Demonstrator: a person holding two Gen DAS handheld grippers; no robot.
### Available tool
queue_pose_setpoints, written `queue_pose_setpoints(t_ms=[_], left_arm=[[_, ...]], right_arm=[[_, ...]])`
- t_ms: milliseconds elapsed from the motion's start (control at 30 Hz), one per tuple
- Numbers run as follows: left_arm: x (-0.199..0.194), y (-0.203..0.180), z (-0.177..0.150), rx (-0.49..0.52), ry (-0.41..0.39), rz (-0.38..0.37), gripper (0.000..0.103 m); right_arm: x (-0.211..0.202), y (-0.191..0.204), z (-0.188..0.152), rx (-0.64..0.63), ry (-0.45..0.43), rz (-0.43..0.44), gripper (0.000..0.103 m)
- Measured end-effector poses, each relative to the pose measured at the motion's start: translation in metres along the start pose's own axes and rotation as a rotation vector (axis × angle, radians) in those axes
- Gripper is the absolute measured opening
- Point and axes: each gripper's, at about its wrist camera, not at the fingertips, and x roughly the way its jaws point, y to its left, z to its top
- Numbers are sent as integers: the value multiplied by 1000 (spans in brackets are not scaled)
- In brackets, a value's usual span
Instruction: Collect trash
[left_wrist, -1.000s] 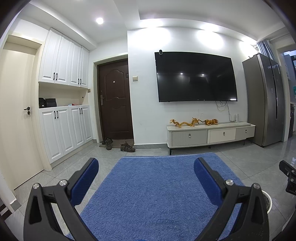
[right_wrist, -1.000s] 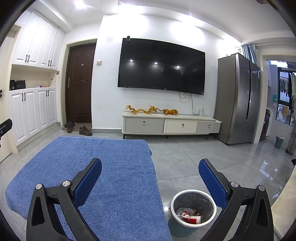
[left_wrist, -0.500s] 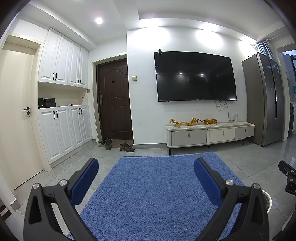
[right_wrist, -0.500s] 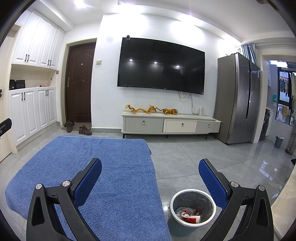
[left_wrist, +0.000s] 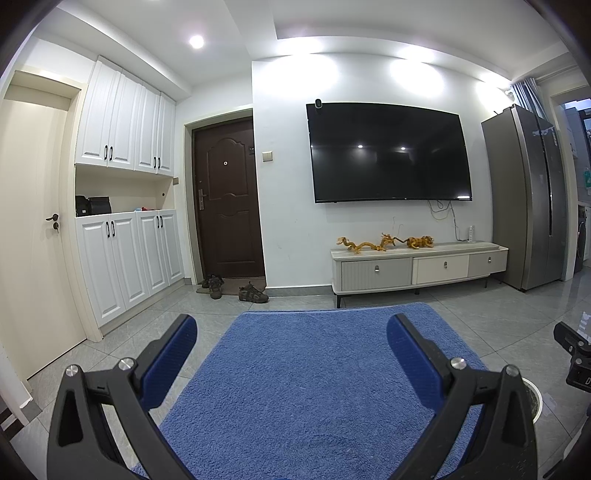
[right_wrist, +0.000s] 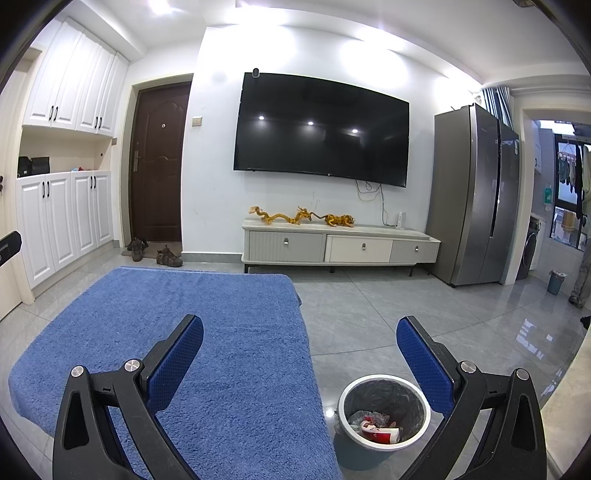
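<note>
Trash (right_wrist: 380, 430) lay inside the one round bin (right_wrist: 384, 380) on the grey tile floor (right_wrist: 406, 317): a red-and-white wrapper among crumpled grey scraps, below and between the right gripper's (right_wrist: 300, 354) fingers. That gripper hung with its two blue-padded fingers spread wide and nothing between them. The left gripper (left_wrist: 291, 350) was likewise spread and empty, over the blue towel-covered surface (left_wrist: 303, 376). The bin stood just beside the surface's right edge, on open floor. Beyond the surface's far edge, bare tile ran to one low TV cabinet (right_wrist: 340, 247) with three drawers, under one wall-mounted television (right_wrist: 321, 129). One steel refrigerator (right_wrist: 476, 195) stood at the right, one brown door (left_wrist: 229, 199) at the left with shoes (left_wrist: 232, 288) before it.
</note>
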Motion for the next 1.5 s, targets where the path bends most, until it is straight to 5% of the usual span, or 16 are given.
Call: queue_pose_setpoints(t_ms=[1500], left_arm=[[10, -2, -7, 35, 15, -37, 103]], right_arm=[[6, -12, 1, -7, 18, -2, 103]])
